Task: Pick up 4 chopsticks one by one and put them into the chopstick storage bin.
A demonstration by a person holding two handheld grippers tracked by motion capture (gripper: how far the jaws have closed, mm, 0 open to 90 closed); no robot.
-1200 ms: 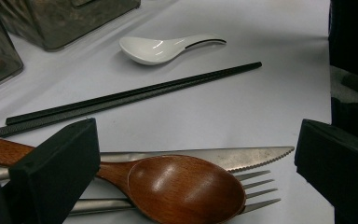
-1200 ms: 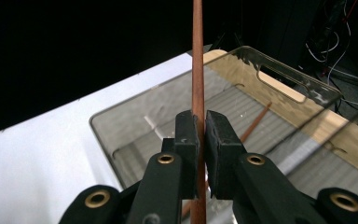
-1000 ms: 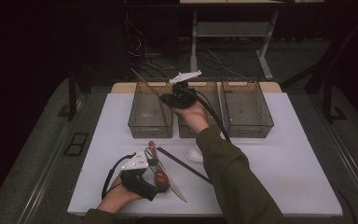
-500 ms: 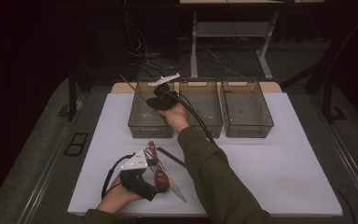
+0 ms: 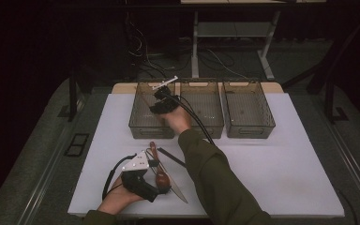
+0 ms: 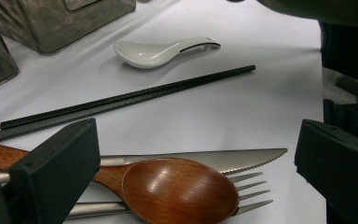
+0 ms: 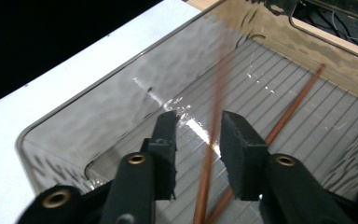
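Moved: right gripper (image 5: 155, 104) has swung from the middle bin to the left bin (image 5: 138, 123) and come down into it
Right jaws: just been opening; a brown chopstick (image 7: 208, 161) stands blurred in the gap, pads not pressing it
Second chopstick (image 7: 292, 110): lying on the bin floor
Left gripper (image 5: 155, 191): jaws wide apart, holding nothing, low over the wooden spoon (image 6: 179, 190), knife (image 6: 242, 157) and fork (image 6: 247, 193) near the table's front edge

Reddish-brown chopsticks (image 7: 289, 112), smoky clear bin (image 7: 121, 98), brown wooden spoon (image 6: 177, 189), white table (image 5: 272, 159)
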